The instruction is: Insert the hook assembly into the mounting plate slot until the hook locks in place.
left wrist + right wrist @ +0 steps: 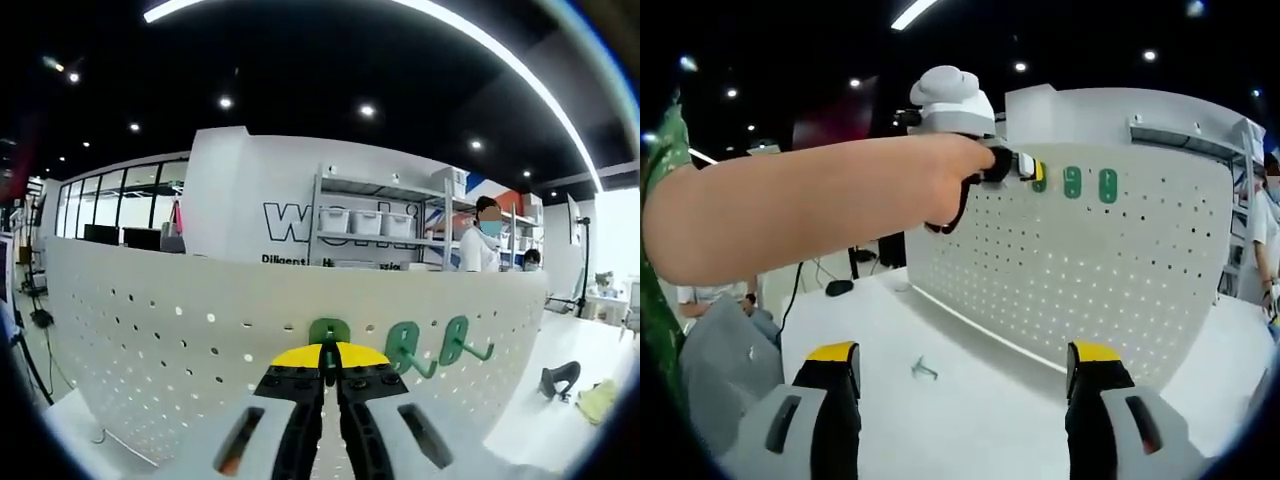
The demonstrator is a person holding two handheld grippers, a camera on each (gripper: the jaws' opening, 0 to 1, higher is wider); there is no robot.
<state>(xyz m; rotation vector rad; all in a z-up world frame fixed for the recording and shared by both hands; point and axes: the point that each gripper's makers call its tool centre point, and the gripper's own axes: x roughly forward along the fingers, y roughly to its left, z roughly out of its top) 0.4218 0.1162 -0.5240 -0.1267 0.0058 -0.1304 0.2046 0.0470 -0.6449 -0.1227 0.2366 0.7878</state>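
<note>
Left tool (330, 372) pressed together on a green hook (328, 333), yellow-tipped jaws meeting right at the white pegboard (150, 320), the hook's flat backplate lying against the board near its upper edge. Long axis of that backplate upright on the board; which way its prong points hidden behind the jaws. Just to its right, two more green hooks (432, 347) already seated in the board, backplates upright, prongs sticking out from the board and angled down toward the right of the left gripper view. Dark object (559, 378) and a yellowish cloth (598, 400) lying on the white surface (565, 420) well beyond the board's right end.

In the right gripper view, seen from the side: left tool (1030, 168) held by a bare hand (940, 185), tips against the pegboard (1110, 280) at the leftmost of three green backplates (1072, 181) in one row near the top. Right tool (965, 385) spread wide, pinching nothing, hovering low over the surface (970, 420). Small grey metal piece (924, 369) lying loose on the surface near the board's foot, between the spread jaws.
</note>
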